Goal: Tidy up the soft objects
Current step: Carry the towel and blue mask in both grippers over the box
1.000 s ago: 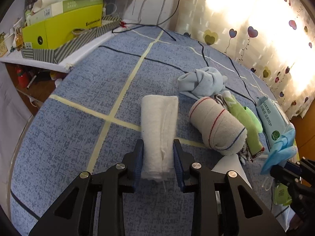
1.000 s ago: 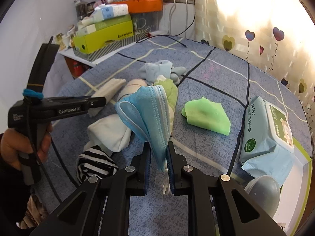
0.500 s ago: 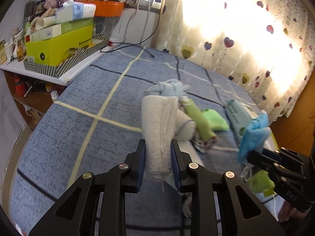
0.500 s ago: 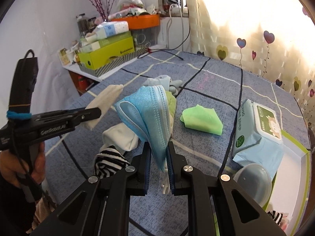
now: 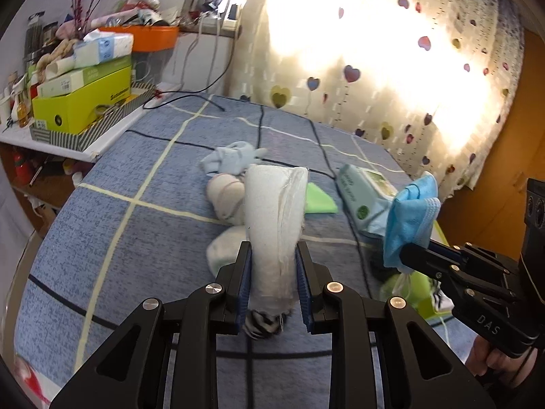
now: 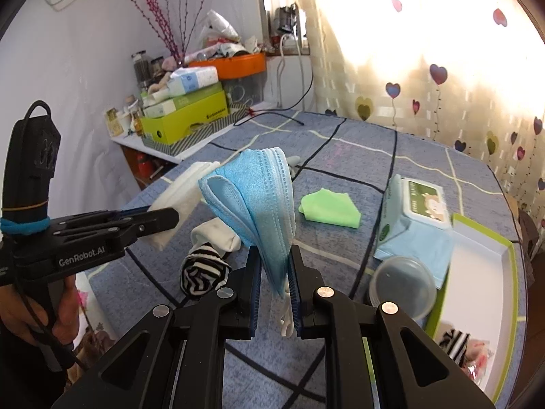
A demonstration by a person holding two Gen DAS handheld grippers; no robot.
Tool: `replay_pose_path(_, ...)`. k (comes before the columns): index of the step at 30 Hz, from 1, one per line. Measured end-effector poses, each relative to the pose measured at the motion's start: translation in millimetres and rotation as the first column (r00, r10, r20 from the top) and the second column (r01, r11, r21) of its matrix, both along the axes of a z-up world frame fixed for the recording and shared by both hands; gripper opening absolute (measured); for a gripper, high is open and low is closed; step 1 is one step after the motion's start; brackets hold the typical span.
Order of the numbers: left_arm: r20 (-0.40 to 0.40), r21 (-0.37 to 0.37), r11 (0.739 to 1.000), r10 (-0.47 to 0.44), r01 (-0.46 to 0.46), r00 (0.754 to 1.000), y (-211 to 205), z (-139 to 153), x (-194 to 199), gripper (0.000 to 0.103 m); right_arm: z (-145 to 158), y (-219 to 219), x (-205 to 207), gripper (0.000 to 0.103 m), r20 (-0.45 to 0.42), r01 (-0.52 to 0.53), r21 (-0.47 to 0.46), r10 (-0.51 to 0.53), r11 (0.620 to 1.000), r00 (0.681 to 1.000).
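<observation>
On the far left, a shelf carries a yellow-green box (image 5: pixel 83 104) with packets stacked on top. Above the blue checked worktop (image 5: pixel 143 177), the left tongs (image 5: pixel 273 281) are clamped on a rolled white towel (image 5: pixel 276 218), which is held clear of the surface and sticks forward between the two pads. Behind and below it lie a pale blue cloth (image 5: pixel 231 158), a white roll with thin stripes (image 5: pixel 226 197), another white bundle (image 5: pixel 223 252) and, just under the tongs, a black-and-white striped sock (image 6: pixel 202 272). Further right on the worktop a folded green cloth (image 6: pixel 330 208) lies flat, well apart from a pack of wet wipes (image 6: pixel 417 218). The right tongs (image 6: pixel 275 293) are closed on a folded blue face mask (image 6: pixel 255 201), lifted off the surface, its white ear loops dangling below the pads. Near the right edge a clear round lid (image 6: pixel 402 286) rests against a green-rimmed white tray (image 6: pixel 504 255), which holds another striped item, blurred.
</observation>
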State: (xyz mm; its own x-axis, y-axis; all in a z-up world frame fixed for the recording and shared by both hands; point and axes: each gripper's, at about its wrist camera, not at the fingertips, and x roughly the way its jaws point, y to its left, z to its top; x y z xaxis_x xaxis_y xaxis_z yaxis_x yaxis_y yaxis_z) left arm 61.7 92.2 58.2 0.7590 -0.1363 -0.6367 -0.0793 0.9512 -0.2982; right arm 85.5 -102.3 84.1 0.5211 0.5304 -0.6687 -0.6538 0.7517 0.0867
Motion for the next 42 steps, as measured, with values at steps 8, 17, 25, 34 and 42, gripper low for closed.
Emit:
replay_pose_path(8, 0.028, 0.011, 0.999, -0.053, 0.053, 0.998, -32.1, 14.2, -20.4, 0.025, 12.1, -28.1, -27.6, 0.015, 0.032, 0.027, 0.030, -0.028, 0.999, 0.999)
replay_pose_path(17, 0.060, 0.016, 0.995, -0.097, 0.096, 0.993, -58.9, 26.7, -41.5, 0.025, 22.0, -55.5, -52.1, 0.015, 0.062, 0.059, 0.055, -0.062, 0.997, 0.996)
replay_pose_path(25, 0.071, 0.010, 0.993, -0.118, 0.117, 0.991, -70.9, 28.0, -50.3, 0.025, 23.4, -65.0, -63.3, 0.015, 0.069, 0.072, 0.058, -0.076, 0.996, 0.995)
replay_pose_path(34, 0.063, 0.016, 0.991, -0.130, 0.129, 0.990, -82.1, 27.3, -38.1, 0.025, 22.1, -74.2, -60.0, 0.015, 0.065, 0.086, 0.069, -0.090, 0.994, 0.994)
replay_pose_path(42, 0.062, 0.022, 0.981, -0.193, 0.192, 0.979, -113.6, 32.3, -8.1, 0.025, 20.1, -112.7, -35.8, 0.015, 0.053, 0.167, 0.087, -0.172, 0.982, 0.984)
